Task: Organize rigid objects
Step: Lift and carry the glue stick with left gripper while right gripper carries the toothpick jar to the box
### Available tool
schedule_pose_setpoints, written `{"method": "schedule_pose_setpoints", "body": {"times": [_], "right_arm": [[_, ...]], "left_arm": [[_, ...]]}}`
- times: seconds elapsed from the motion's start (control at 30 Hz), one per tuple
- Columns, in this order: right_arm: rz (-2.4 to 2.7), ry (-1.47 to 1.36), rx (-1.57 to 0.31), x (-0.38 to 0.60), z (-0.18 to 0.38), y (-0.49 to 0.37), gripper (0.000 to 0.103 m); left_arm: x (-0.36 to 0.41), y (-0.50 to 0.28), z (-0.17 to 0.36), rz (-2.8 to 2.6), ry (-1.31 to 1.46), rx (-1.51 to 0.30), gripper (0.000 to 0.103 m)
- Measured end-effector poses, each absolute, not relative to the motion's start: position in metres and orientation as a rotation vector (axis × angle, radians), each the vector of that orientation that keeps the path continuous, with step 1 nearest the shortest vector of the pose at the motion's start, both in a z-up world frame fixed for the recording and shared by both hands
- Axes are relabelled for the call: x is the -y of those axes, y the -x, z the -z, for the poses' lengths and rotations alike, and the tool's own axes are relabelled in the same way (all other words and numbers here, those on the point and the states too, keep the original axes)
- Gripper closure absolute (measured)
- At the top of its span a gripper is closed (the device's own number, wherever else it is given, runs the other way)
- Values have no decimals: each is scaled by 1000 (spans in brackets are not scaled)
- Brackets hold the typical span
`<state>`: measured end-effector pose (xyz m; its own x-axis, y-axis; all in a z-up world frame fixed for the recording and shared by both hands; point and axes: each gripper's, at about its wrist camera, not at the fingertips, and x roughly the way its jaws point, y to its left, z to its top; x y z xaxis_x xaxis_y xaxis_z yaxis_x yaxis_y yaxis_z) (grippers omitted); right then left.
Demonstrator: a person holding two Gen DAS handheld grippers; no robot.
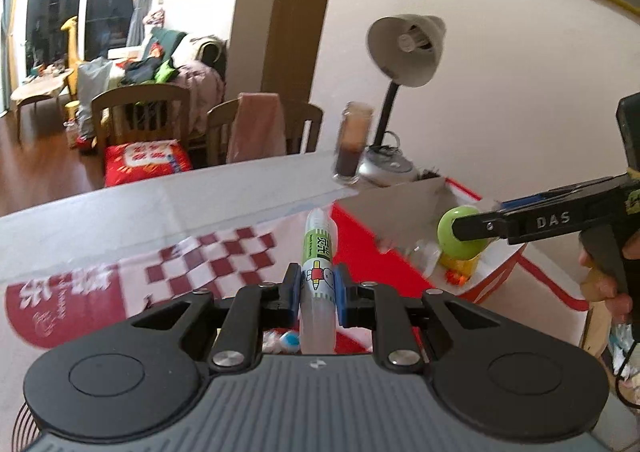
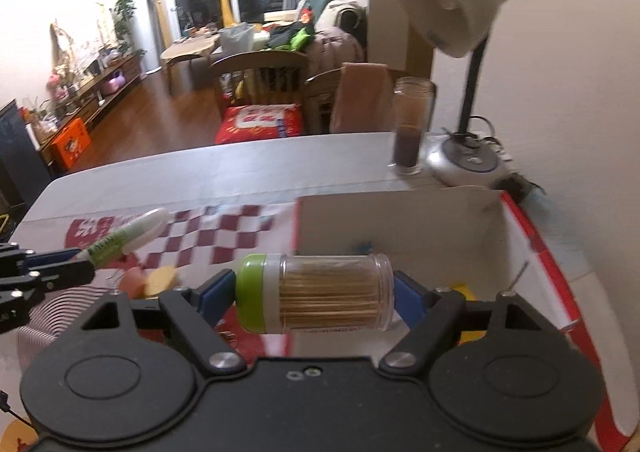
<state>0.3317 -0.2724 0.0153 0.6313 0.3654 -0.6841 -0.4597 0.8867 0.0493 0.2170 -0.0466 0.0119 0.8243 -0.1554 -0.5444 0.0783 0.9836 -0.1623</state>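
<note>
Lying sideways, green-capped toothpick jar (image 2: 316, 294), clear-walled.

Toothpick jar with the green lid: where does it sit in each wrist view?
Left wrist: toothpick jar at right of centre, lid end toward the camera, clamped by the right gripper over the red-and-white box.
Right wrist: toothpick jar at lower centre, lying sideways between the fingers.
Shared landmark: desk lamp.

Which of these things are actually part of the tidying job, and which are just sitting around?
Part of the job:
- white tube, held in the left claw
- toothpick jar, held sideways in the right claw
- open box

Just lying about:
- desk lamp
- tall glass jar
- checkered cloth
</note>
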Motion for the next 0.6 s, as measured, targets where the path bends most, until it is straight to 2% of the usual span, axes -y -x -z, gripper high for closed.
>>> {"method": "schedule_pose_setpoints", "body": {"times": [0.47,0.6], "right_arm": [[-406,147,-777,340,10,-386,21],[-406,165,-776,356,15,-401,21]], "left_arm": [[120,-295,-4,182,114,-625,86],[132,-308,-19,187,133,-596,86]]}}
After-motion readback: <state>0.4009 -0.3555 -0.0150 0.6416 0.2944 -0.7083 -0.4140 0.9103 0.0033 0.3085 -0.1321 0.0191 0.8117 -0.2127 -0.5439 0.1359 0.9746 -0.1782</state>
